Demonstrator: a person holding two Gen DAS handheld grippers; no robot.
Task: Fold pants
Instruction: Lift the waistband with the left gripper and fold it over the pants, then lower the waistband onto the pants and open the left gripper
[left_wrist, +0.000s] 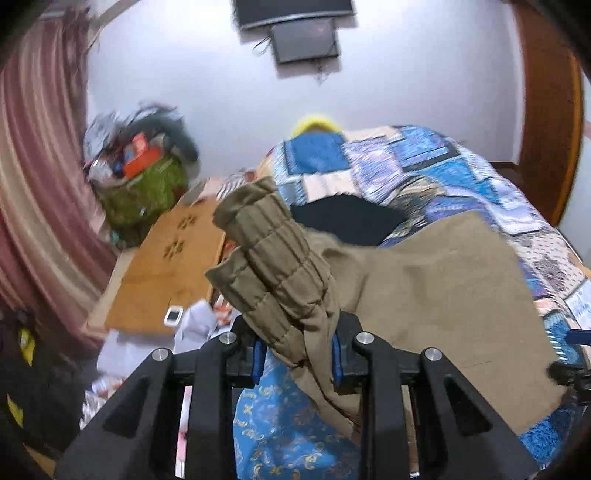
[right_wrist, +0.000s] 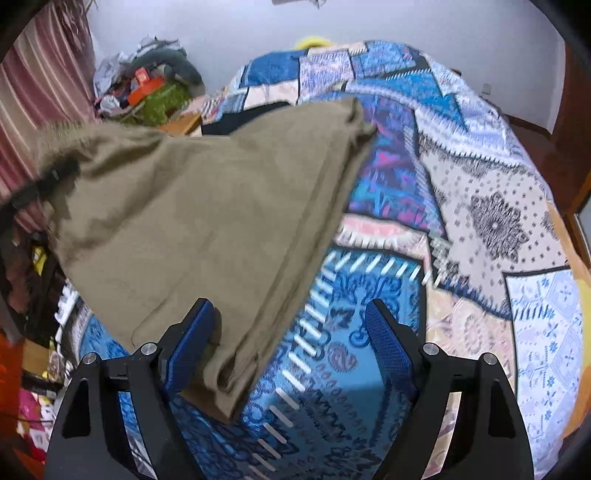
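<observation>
**Pants lifted by the waistband, fold not yet laid**

While the olive pants (left_wrist: 424, 288) hang half off the patchwork quilt (left_wrist: 424, 166), we judge the task to be in its early part: the garment is gathered and raised at one end, but no finished fold lies flat on the bed, and the legs have yet to be brought together and smoothed.

Our left gripper (left_wrist: 297, 356) is closed on the ribbed elastic waistband (left_wrist: 266, 251). The blue pads pinch the bunched cloth between them, and the waistband stands up just ahead of the fingertips, with the rest of the fabric falling away to the right of the tongs onto the quilt. No earlier picture lets us say more of how that grip came about.

Our right gripper (right_wrist: 291, 347) stands wide open and holds nothing. An edge of the pants lies across its left pad (right_wrist: 192, 347), touching or just over it, and the cloth spreads up and to the left from there; the right pad is bare above the blue quilt.

Both tongs point downward toward the bed, the right more steeply. We judge that the right one must next close on the free edge so that the two hands can carry the cloth over together.
</observation>
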